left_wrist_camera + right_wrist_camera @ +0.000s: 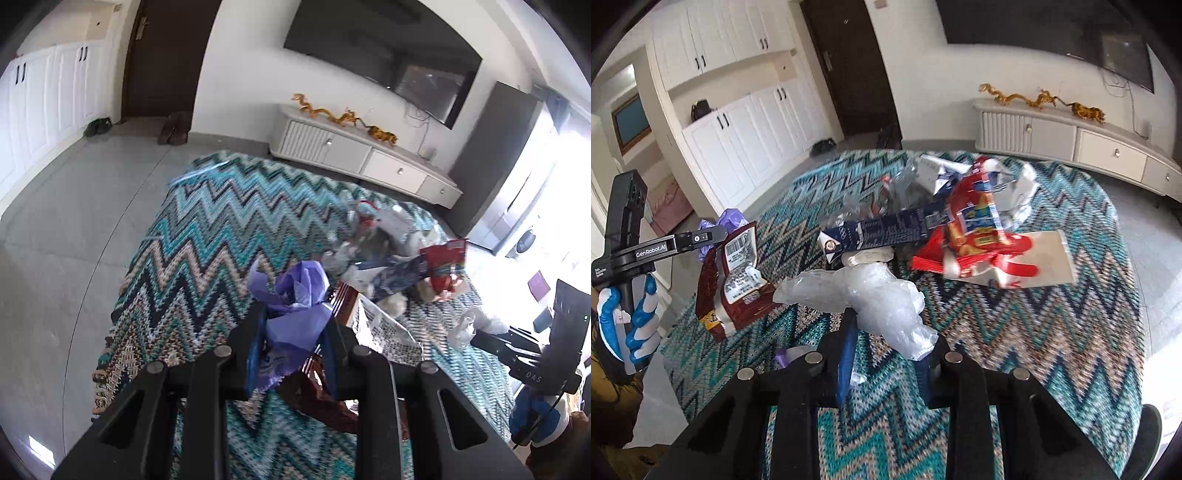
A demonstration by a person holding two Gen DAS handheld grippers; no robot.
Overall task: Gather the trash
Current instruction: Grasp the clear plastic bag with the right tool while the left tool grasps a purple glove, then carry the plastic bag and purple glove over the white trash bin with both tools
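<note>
Closest to us, our left gripper [293,325] has its blue fingers closed most of the way on a crumpled purple plastic bag [291,295], which bulges up and out between them. Our right gripper [886,328] pinches a wad of clear plastic film [864,295] the same way, its jaws narrowed around the wad. Both hover over the zigzag-patterned cloth [1034,332] that covers the table, and we take that cloth as our landmark. On the cloth just beyond the purple bag, at its near left side in the right wrist view, lies a dark red snack bag [733,280] with white labels; whether anything is inside it we cannot tell. Farther toward the middle of the cloth sits the main heap of trash: a dark blue flattened carton [886,230], a red and white wrapper [982,240] lying open and flat, and crumpled clear packaging [916,184] behind them. Past the far edge of the cloth stands a white low cabinet [1071,140] with golden dragon figures [1041,99] on top.
</note>
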